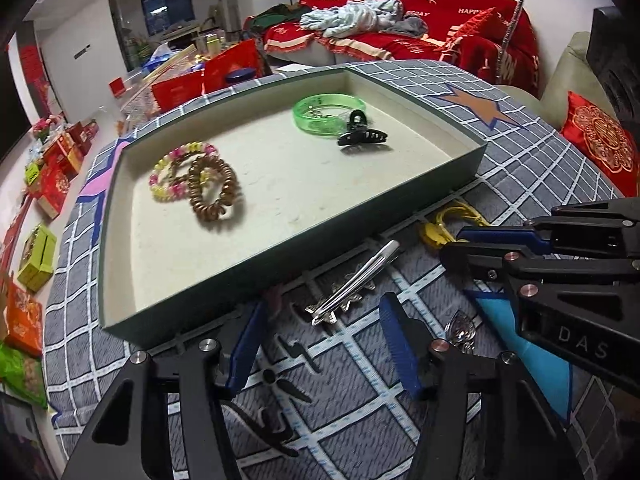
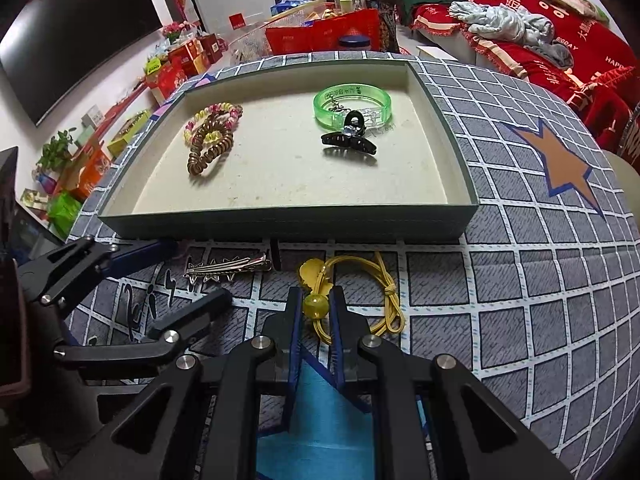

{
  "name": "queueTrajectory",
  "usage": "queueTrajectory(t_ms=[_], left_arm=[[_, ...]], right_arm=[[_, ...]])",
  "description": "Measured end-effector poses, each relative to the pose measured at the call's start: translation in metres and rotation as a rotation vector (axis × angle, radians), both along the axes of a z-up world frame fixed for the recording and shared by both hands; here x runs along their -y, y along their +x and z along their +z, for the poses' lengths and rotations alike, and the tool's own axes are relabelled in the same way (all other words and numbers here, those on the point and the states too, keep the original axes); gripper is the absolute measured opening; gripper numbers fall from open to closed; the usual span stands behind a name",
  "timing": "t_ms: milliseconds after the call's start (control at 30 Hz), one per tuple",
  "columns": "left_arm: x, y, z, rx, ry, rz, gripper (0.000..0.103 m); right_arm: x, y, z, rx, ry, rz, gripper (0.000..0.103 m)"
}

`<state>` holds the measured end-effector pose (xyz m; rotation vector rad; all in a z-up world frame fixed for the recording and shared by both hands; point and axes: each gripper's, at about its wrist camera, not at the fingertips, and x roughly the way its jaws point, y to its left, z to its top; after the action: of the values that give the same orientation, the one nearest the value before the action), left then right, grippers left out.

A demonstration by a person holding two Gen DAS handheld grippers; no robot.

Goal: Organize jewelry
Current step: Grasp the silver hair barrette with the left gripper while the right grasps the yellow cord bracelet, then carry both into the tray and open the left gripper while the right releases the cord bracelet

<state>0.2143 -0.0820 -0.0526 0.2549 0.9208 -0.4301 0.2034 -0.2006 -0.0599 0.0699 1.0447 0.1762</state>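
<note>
A green-walled tray (image 1: 280,268) (image 2: 288,222) lies on the checked cloth. It holds a brown coil hair tie (image 1: 214,190) (image 2: 208,148), a pink-yellow coil tie (image 1: 176,168) (image 2: 214,116), a green bangle (image 1: 326,114) (image 2: 352,106) and a black claw clip (image 1: 362,132) (image 2: 348,136). A silver hair clip (image 1: 352,284) (image 2: 228,269) lies before the tray. My left gripper (image 1: 324,320) (image 2: 196,270) is open around it. My right gripper (image 2: 318,300) (image 1: 452,240) is shut on the yellow bead hair tie (image 2: 314,306) (image 1: 440,228).
A clear crystal piece (image 1: 460,330) lies on the cloth right of my left gripper. An orange star patch (image 1: 476,106) (image 2: 568,168) marks the cloth to the right of the tray. Red gift boxes (image 2: 320,36) and a red-covered sofa (image 1: 420,20) stand behind.
</note>
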Motion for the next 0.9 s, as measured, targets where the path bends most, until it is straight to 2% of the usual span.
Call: queueTrajectory(t_ms=[367, 500, 533, 700, 900], left_arm=[[0.016, 0.007, 0.0, -0.035, -0.027, -0.059, 0.075], [0.017, 0.01, 0.003, -0.042, -0.035, -0.069, 0.045], [0.017, 0.01, 0.003, -0.043, -0.035, -0.071, 0.04], [0.012, 0.005, 0.003, -0.031, -0.033, -0.046, 0.04], [-0.002, -0.002, 0.011, -0.037, -0.086, -0.002, 0.04]], right_arm=[[0.016, -0.007, 0.013, 0.026, 0.053, -0.036, 0.014], [0.021, -0.009, 0.015, 0.03, 0.072, -0.048, 0.014], [0.021, -0.009, 0.015, 0.03, 0.073, -0.049, 0.014], [0.021, -0.01, 0.017, 0.035, 0.083, -0.051, 0.014], [0.021, -0.011, 0.022, 0.045, 0.088, -0.052, 0.014]])
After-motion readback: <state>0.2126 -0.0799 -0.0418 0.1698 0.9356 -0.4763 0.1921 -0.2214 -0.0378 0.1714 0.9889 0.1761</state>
